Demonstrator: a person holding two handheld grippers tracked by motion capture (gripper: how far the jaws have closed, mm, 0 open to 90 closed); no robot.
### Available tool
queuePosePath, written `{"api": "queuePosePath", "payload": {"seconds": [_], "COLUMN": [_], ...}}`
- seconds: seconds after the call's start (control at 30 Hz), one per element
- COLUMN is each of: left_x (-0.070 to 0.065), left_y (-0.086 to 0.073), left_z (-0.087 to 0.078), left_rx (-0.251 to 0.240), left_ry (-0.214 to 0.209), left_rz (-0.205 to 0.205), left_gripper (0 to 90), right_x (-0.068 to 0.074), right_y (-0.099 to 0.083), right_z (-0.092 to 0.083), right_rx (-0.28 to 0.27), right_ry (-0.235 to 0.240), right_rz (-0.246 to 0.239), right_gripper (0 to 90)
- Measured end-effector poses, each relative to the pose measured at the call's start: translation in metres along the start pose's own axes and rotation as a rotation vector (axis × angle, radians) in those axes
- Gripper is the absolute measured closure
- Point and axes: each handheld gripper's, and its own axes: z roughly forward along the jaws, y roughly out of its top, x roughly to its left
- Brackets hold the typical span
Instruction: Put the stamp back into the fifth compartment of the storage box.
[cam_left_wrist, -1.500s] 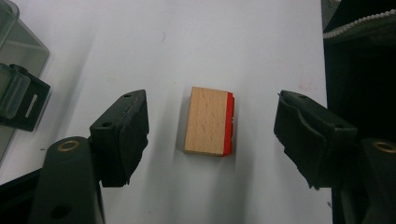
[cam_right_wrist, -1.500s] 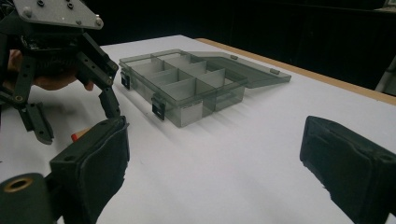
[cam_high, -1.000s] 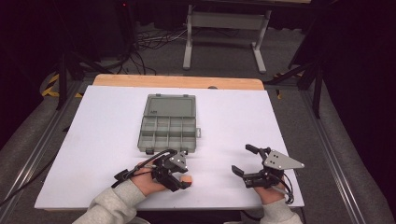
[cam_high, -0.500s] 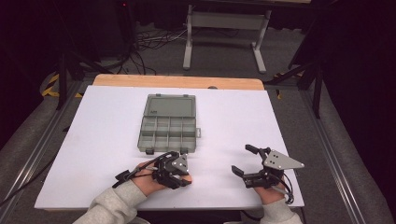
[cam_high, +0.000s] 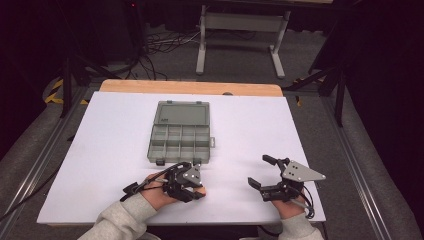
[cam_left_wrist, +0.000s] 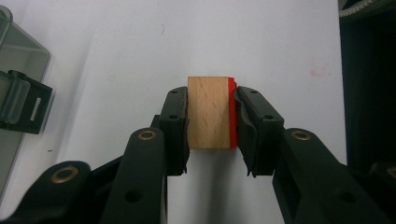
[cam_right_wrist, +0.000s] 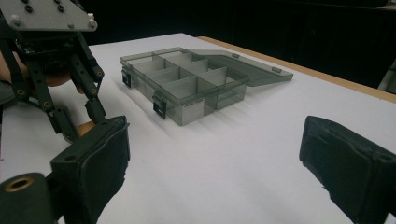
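Observation:
A small wooden block (cam_left_wrist: 208, 112) with one red face rests on the white table (cam_high: 100, 150). My left gripper (cam_left_wrist: 210, 116) is shut on it, one pad on the bare wood and the other on the red face. In the high view this gripper (cam_high: 196, 189) lies near the front edge, pointing right, with the block (cam_high: 200, 190) at its tips. My right gripper (cam_high: 260, 171) hovers to the right of it, open and holding nothing, its jaws (cam_right_wrist: 215, 163) aimed toward the left gripper (cam_right_wrist: 85, 125).
A clear grey compartment box (cam_high: 180, 132) lies open mid-table with its lid folded back, compartments (cam_right_wrist: 187, 79) looking empty; its latch (cam_left_wrist: 18, 100) is close to the left gripper. A wooden strip (cam_high: 190, 87) runs along the table's far edge. Stands and cables sit beyond.
The left gripper's jaws have closed in on the wooden block. Both hands have stayed where they were.

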Motion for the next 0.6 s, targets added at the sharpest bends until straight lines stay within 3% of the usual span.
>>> {"api": "queuePosePath", "payload": {"seconds": [0.6], "left_x": [-0.004], "left_y": [0.005], "left_z": [-0.023], "left_rx": [-0.056], "left_ry": [0.010], "left_rz": [0.002], "left_gripper": [65.7], "right_x": [0.000], "right_y": [0.000], "right_z": [0.000], "right_rx": [-0.002], "right_ry": [0.001], "right_rz": [0.005], "right_gripper": [9.2]}}
